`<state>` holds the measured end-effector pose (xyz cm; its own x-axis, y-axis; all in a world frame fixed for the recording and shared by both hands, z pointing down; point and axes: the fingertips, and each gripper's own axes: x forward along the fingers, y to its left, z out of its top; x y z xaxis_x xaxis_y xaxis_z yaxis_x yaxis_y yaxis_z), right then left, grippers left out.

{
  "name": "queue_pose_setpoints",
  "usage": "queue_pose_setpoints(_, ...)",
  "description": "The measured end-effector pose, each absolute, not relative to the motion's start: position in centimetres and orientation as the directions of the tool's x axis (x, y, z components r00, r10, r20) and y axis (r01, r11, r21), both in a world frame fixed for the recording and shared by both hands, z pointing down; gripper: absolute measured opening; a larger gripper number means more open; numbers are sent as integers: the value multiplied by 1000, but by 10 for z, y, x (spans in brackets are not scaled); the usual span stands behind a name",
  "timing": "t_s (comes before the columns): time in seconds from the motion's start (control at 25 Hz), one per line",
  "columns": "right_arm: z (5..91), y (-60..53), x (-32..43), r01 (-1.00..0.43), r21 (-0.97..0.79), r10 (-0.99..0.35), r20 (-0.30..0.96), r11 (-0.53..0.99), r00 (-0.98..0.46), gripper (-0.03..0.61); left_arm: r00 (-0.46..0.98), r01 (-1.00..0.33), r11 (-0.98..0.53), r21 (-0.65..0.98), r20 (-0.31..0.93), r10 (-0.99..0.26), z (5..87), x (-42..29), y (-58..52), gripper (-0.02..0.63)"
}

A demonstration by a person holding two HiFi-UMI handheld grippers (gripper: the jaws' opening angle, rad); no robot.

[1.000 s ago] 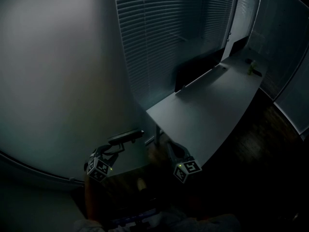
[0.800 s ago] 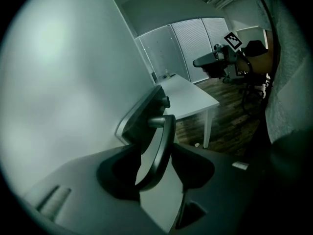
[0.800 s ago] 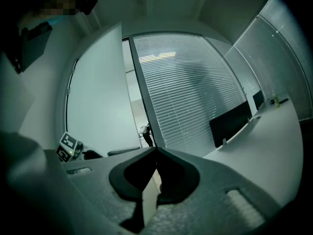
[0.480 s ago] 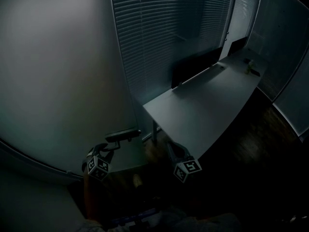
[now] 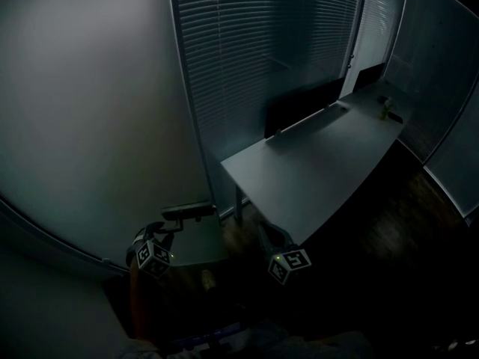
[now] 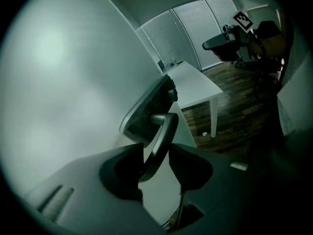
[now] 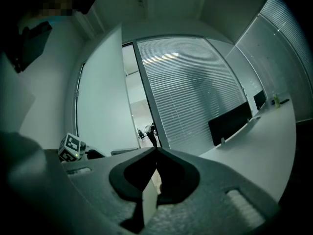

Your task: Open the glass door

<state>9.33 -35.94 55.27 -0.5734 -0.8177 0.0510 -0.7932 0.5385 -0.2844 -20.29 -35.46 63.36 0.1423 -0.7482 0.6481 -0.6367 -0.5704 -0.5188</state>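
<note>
The frosted glass door (image 5: 90,126) fills the left of the head view, and its dark lever handle (image 5: 188,211) sticks out low down. My left gripper (image 5: 178,224) reaches up to that handle. In the left gripper view the curved handle (image 6: 159,136) runs between the jaws of the left gripper (image 6: 156,153). They are closing, and a gap still shows on the right side. My right gripper (image 5: 266,234) hangs free to the right with nothing in it. In its own view the right gripper (image 7: 155,153) has its tips together. A lit gap (image 7: 139,116) shows beside the door.
A long white desk (image 5: 322,163) stands close on the right with a black divider (image 5: 303,107) on its far side. A blind-covered glass wall (image 5: 262,51) runs behind it. A small object (image 5: 387,107) sits at the desk's far end. The floor is dark wood.
The door's edge and handle have drifted left in the head view, and my left gripper has gone with them. My right gripper has shifted only slightly.
</note>
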Motion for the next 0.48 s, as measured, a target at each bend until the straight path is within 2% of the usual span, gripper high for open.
queue_pose_setpoints(0.48,542,-324,116,-776,-295,-796,76,557,-600,2,129,-627,-571,-530,652,-747,618,-195,-309,170)
